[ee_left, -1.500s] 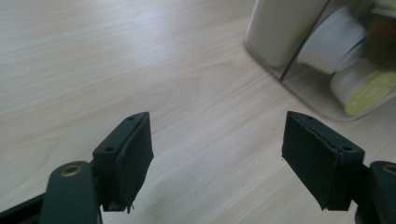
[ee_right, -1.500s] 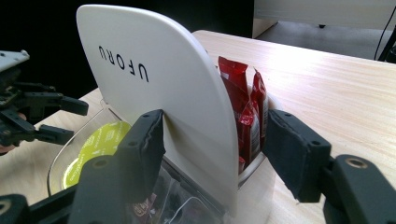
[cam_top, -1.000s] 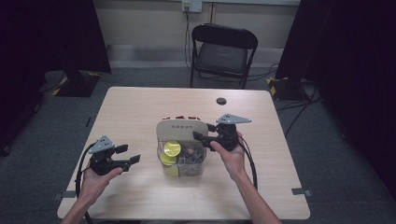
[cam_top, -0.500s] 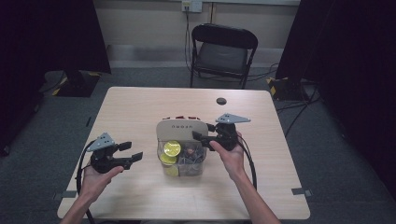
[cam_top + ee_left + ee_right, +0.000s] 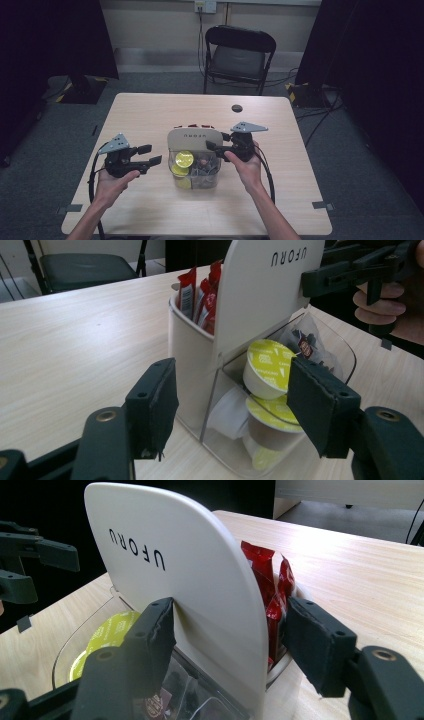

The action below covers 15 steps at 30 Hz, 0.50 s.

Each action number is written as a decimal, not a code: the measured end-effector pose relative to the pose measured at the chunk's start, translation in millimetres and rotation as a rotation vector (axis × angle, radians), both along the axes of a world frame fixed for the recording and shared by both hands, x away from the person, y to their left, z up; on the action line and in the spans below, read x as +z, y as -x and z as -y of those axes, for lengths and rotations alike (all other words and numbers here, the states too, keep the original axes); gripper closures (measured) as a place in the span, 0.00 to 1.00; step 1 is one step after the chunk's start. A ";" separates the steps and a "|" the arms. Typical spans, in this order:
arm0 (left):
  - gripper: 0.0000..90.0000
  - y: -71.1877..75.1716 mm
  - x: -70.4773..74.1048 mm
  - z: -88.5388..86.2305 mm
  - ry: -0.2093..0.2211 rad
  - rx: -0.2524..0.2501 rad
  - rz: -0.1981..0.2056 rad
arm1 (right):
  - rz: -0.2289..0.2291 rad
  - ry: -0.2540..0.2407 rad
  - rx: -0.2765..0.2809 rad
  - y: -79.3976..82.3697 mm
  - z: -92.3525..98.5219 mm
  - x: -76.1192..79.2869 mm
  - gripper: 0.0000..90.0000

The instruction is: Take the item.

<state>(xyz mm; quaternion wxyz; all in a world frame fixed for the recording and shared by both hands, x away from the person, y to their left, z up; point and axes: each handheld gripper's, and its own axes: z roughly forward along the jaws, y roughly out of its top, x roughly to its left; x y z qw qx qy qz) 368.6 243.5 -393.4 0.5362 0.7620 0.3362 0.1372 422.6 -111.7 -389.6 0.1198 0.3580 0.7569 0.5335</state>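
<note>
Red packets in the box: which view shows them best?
The left gripper view: the red packets stand upright behind the lid. The right gripper view shows them partly hidden by it; the high view shows just their tops.

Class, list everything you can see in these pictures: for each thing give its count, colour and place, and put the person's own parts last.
Table: one, light wood, centre of room.
Box: one, clear front, white back, mid-table.
Lid: one, white, raised upright on box.
Pods: a few, yellow-green tops, in clear front.
Sachets: several, red, in white back part.
Disc: one, dark, far table edge.
Chair: one, black, behind table.
Left gripper: one, black, left of box, jaws just been closing, nothing between them.
Right gripper: one, black, at lid's right edge, jaws either side of the lid.
Hands: two, bottom of high view.
</note>
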 end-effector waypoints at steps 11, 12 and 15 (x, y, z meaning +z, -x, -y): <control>0.36 -8.9 9.5 14.7 0.008 -0.008 -0.006 | -0.002 -0.006 0.001 -0.9 -0.9 -0.3 0.40; 0.36 -10.2 10.4 16.1 0.005 -0.013 -0.001 | -0.002 -0.005 0.001 -0.8 -0.9 -0.2 0.40; 0.37 -12.2 11.2 22.2 0.022 -0.023 -0.010 | -0.003 -0.005 0.000 -1.1 -0.9 0.0 0.40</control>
